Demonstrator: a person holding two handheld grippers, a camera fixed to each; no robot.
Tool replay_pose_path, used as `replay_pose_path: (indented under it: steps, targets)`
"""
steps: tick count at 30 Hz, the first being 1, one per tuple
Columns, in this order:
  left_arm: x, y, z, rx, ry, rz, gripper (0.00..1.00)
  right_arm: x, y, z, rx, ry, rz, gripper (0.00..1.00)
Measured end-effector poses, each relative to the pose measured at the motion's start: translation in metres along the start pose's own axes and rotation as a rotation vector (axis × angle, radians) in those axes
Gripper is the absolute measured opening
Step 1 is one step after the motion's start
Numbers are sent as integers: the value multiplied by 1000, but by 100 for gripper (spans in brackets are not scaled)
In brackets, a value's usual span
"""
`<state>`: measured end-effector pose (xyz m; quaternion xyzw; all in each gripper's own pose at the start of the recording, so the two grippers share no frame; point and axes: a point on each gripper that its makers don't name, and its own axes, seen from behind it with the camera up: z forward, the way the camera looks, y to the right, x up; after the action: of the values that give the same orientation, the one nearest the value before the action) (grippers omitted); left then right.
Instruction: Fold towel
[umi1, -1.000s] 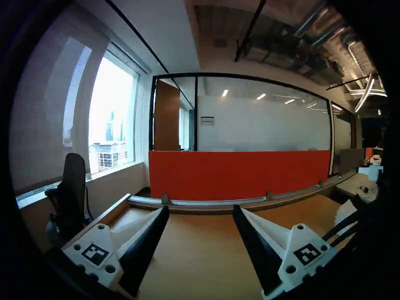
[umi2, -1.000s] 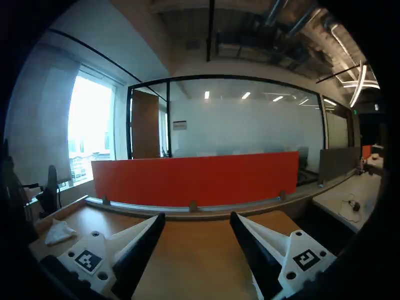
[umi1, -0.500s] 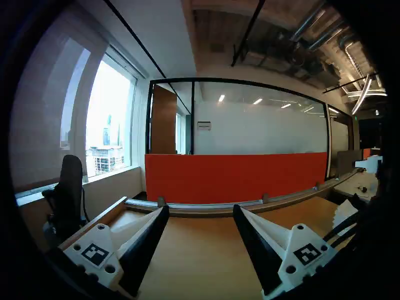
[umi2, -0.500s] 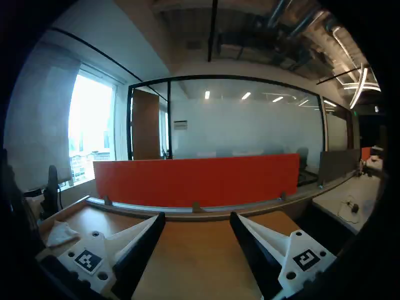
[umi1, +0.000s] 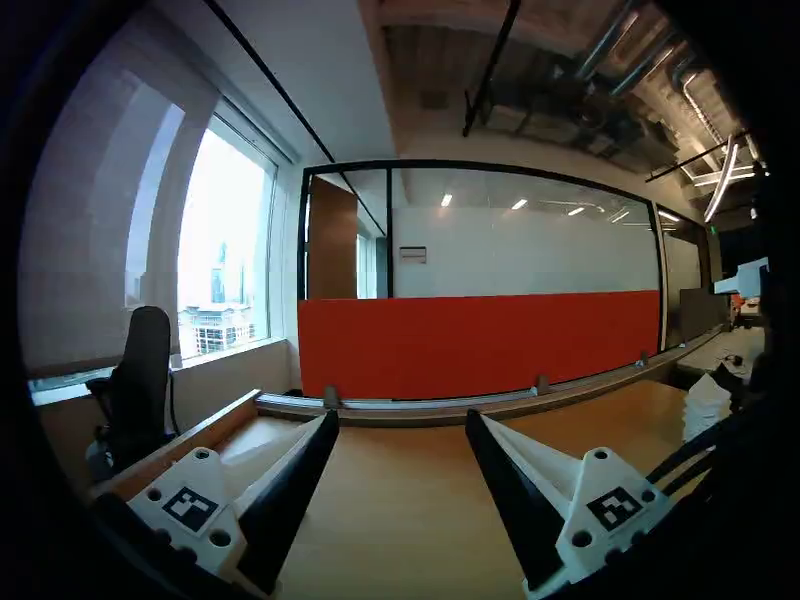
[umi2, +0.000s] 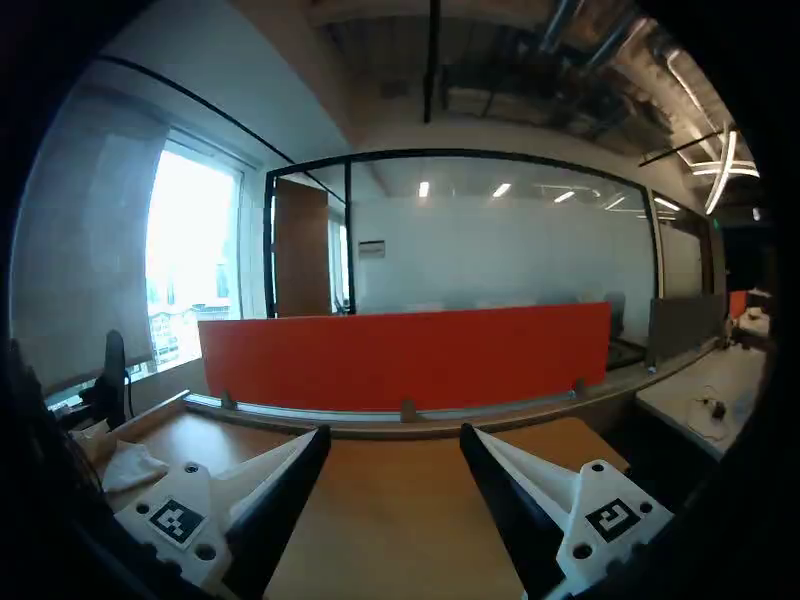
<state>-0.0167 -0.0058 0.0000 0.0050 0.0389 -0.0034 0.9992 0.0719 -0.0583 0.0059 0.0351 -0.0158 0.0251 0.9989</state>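
Observation:
A crumpled white towel (umi2: 132, 466) lies on the wooden desk (umi2: 390, 510) at the far left of the right gripper view, well left of my fingers. My right gripper (umi2: 394, 432) is open above bare desk, nothing between its fingers. In the left gripper view my left gripper (umi1: 400, 420) is open too, held over the same wood surface (umi1: 400, 500). At that view's right edge a white pleated piece of cloth (umi1: 705, 402) shows, partly hidden behind dark cables; I cannot tell whether it is the same towel.
An orange divider panel (umi1: 480, 345) with a metal rail runs along the desk's far edge. A black office chair (umi1: 140, 385) stands by the window on the left. Another desk (umi2: 705, 390) with small items lies to the right.
Both views have drifted slightly. The white cloth at the left view's right edge now shows higher and larger. Both grippers stay open.

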Motion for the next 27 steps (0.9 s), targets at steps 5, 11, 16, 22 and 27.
replay_pose_path:
  steps: [5,11,16,22,27]
  targets:
    - [-28,-1,0,5,5,2,94,-10,-5,2,0,4,-11,100]
    - [-57,1,0,10,14,-6,94,-26,-10,1,10,14,-8,100]
    - [-80,3,0,15,15,-11,94,-41,-8,0,11,15,-2,100]
    - [-104,5,-1,19,16,-23,94,-51,-6,0,14,22,-10,100]
    - [-119,7,-1,15,17,-17,94,-57,-3,1,15,28,-18,100]
